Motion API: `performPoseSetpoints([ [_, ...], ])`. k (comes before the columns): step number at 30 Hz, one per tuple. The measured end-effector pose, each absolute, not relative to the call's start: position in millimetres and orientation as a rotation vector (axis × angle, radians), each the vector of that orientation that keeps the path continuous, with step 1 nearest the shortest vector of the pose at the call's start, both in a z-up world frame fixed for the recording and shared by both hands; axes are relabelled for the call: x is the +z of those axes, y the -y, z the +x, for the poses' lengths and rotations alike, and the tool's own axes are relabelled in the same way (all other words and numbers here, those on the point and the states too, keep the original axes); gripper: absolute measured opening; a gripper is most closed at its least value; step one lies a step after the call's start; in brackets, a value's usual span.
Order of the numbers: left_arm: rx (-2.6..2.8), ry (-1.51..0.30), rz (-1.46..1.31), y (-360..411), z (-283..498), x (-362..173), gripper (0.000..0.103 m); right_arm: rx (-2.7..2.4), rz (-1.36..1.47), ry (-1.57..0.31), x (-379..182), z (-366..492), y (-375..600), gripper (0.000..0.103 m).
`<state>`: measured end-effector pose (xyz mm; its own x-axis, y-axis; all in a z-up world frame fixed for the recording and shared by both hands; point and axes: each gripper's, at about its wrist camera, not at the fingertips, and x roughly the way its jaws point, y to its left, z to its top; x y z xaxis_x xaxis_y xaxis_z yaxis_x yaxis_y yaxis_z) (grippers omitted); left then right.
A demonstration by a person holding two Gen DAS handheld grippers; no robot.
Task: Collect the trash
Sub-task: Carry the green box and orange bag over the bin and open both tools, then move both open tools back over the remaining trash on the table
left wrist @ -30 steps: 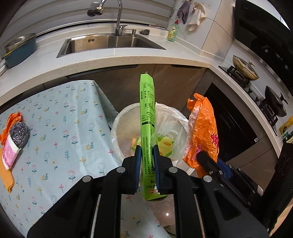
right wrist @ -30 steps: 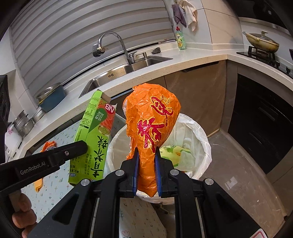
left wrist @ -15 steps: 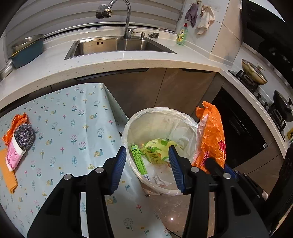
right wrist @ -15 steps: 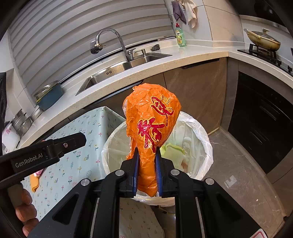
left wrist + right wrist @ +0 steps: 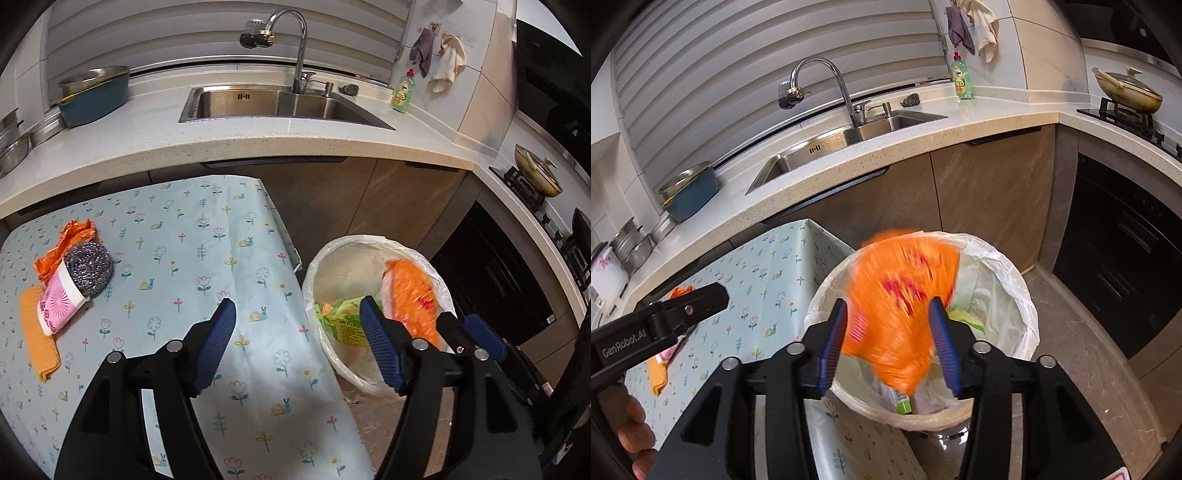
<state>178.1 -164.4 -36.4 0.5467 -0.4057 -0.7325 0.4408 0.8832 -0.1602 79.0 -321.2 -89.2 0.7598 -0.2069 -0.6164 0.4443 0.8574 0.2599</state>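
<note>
Dropping the orange bag [image 5: 897, 314] into the bin [image 5: 1015, 295]

The right gripper [image 5: 892, 341] hangs over the bin; its fingers have just been opening, and the blurred bag between them looks free of both pads and falling. The left gripper [image 5: 297, 350], over the surface [image 5: 207, 258], has also just been opening, fingers apart with nothing between. To do it well, stay centred over the liner until the bag clears the rim; scraps [image 5: 70, 280] wait on the surface.
</note>
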Motion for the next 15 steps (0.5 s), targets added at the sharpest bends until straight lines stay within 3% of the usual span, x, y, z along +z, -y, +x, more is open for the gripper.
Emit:
performPoseSetpoints([
  [15,-0.268,-0.841,-0.058,63.2,199.3,-36.7,0.076,-0.240,0.353,-0.612,-69.4,105.8,254.3,0.052],
])
